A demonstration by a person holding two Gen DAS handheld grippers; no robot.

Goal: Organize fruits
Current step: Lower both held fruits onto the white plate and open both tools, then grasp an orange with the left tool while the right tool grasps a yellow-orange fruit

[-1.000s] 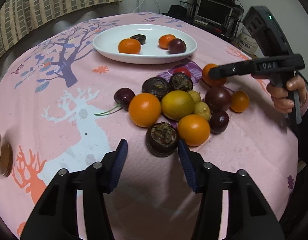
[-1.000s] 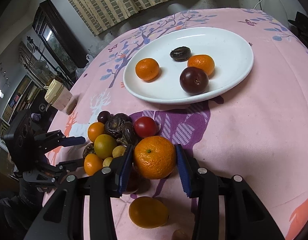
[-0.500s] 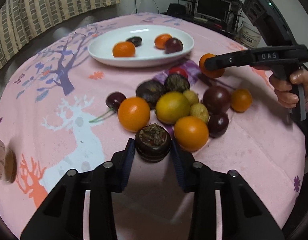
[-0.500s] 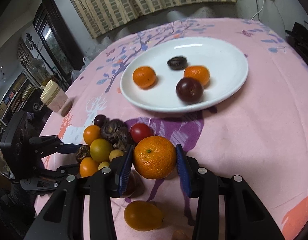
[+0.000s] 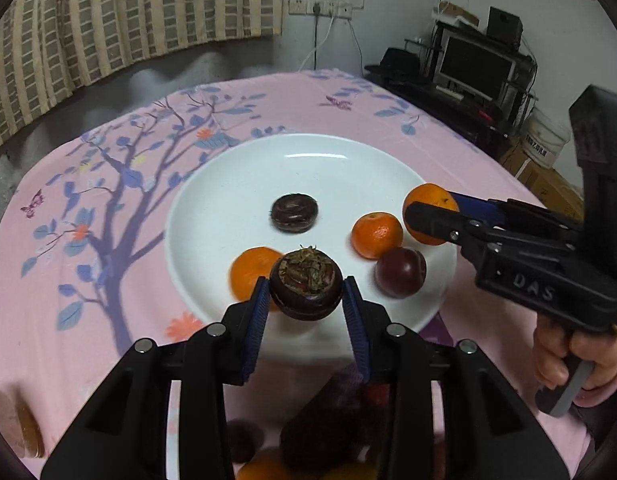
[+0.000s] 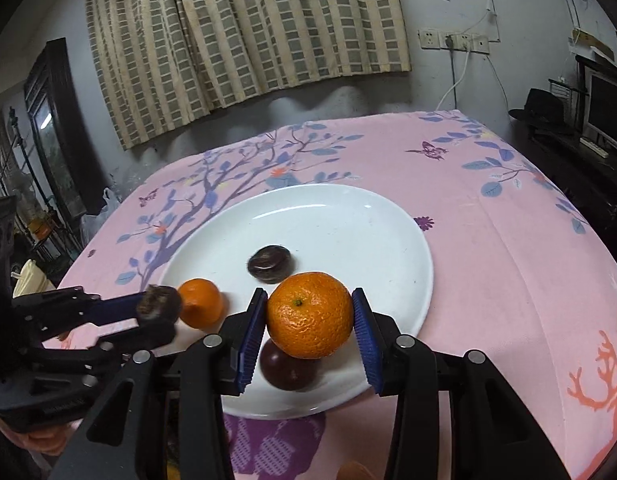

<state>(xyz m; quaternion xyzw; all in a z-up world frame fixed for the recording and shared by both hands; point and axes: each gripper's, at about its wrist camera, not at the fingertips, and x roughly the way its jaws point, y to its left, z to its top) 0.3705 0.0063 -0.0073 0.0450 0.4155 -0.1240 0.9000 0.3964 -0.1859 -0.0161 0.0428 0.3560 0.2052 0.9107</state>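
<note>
I am partway through sorting the fruit: the white plate (image 5: 212, 184) on the pink tablecloth (image 5: 88, 280) is already carrying four pieces, namely a dark flat water chestnut (image 5: 294, 213) near its middle, two small tangerines (image 5: 376, 235) and a deep red plum (image 5: 400, 273) toward the near rim. Two more pieces are on their way, and at the very bottom of my left wrist view I am making out blurred dark and orange shapes, so I am judging that a heap of loose fruit (image 5: 308, 448) is still waiting on the cloth behind my tools. My left gripper (image 5: 304, 304) is clamping a second dark water chestnut (image 5: 306, 286) between its blue pads (image 5: 257, 312), its jaws having just been closing onto it, and it is hanging in the air above the near edge of the plate, in front of one tangerine. My right gripper (image 6: 310, 322) is squeezing a larger orange (image 6: 309, 315) between its own pads, the jaws set fairly narrow around it, and that fruit is floating over the near right part of the plate, just above the plum. Neither carried piece is touching the plate as far as I can tell, so I am reckoning both still need lowering and releasing, with the heap to follow.
</note>
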